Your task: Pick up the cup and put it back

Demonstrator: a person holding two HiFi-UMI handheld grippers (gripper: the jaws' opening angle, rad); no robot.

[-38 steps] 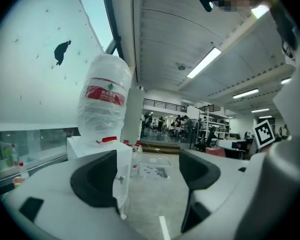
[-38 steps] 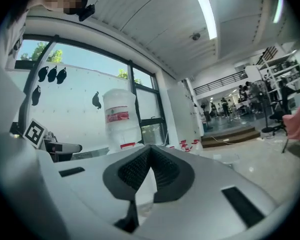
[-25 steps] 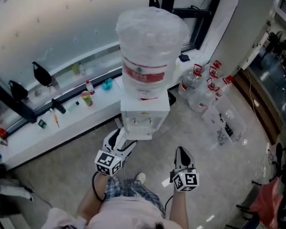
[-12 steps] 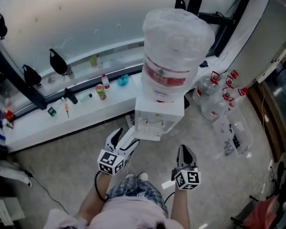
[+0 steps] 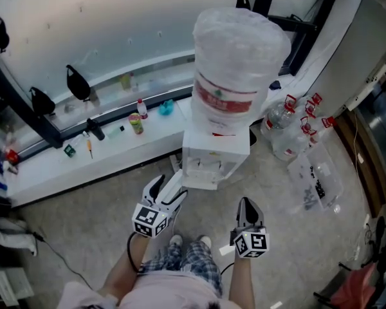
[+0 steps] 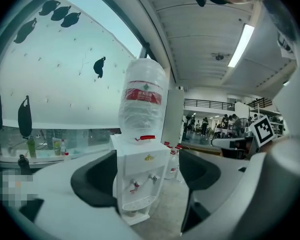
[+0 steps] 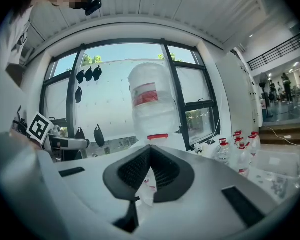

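Observation:
A white water dispenser (image 5: 206, 166) with a big wrapped bottle (image 5: 238, 56) on top stands in front of me. No cup shows clearly; a small brownish thing (image 6: 132, 213) sits low under the drip tray (image 6: 138, 202), too small to identify. My left gripper (image 5: 165, 187) is open with nothing between its jaws, its tips close to the dispenser's lower left front. In the left gripper view the dispenser's (image 6: 140, 176) two taps stand between the jaws. My right gripper (image 5: 246, 204) is shut and empty, a little back from the dispenser's right. The bottle (image 7: 150, 104) rises beyond its tips.
A long white sill (image 5: 83, 166) along the window carries small bottles (image 5: 136, 122) and tools. Several spare water jugs (image 5: 286, 131) and a clear plastic box (image 5: 315, 179) stand on the floor at the right. My feet (image 5: 188, 241) are just behind the grippers.
The head view swung left over the last second, so the dispenser slid right in frame. Both grippers keep about the same places and jaw states. My feet have shifted slightly.

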